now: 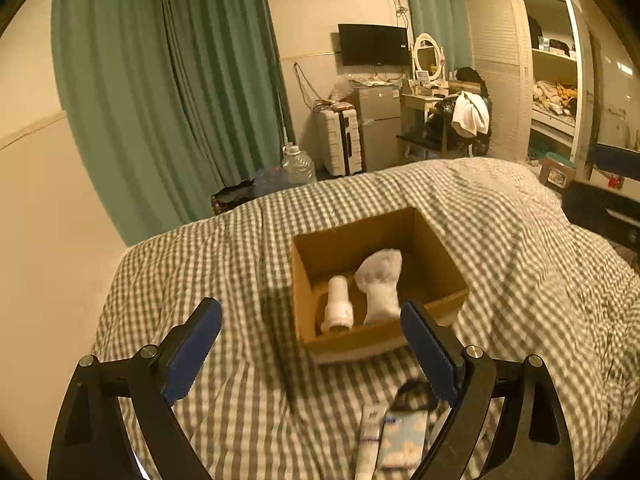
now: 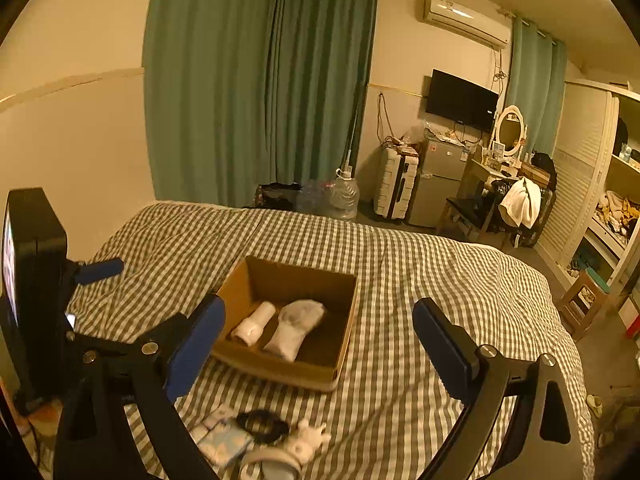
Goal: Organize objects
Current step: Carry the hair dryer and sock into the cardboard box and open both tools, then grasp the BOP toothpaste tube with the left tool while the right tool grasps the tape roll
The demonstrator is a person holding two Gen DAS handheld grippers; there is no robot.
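An open cardboard box (image 1: pixel 360 340) (image 2: pixel 280 372) sits on the checked bedspread. Inside it lie a white bottle (image 1: pixel 338 308) (image 2: pixel 254 322) and a white rolled sock (image 1: pixel 380 284) (image 2: pixel 296 328) side by side. My left gripper (image 1: pixel 309 306) hangs open above the box's near side with nothing between its fingers. My right gripper (image 2: pixel 319 302) is open and empty too, above the box's near right part. On the bedspread below the grippers lie a white tube (image 1: pixel 370 440), a blue patterned pack (image 1: pixel 404 436) (image 2: pixel 224 436), a black hair tie (image 2: pixel 262 424) and a small white figure (image 2: pixel 308 440).
The left gripper's black body (image 2: pixel 36 280) fills the left edge of the right wrist view. Beyond the bed's far edge stand green curtains (image 2: pixel 260 80), a water jug (image 2: pixel 346 196), a white suitcase (image 2: pixel 396 184) and a small fridge (image 2: pixel 438 180). An open wardrobe (image 1: pixel 552 72) stands at right.
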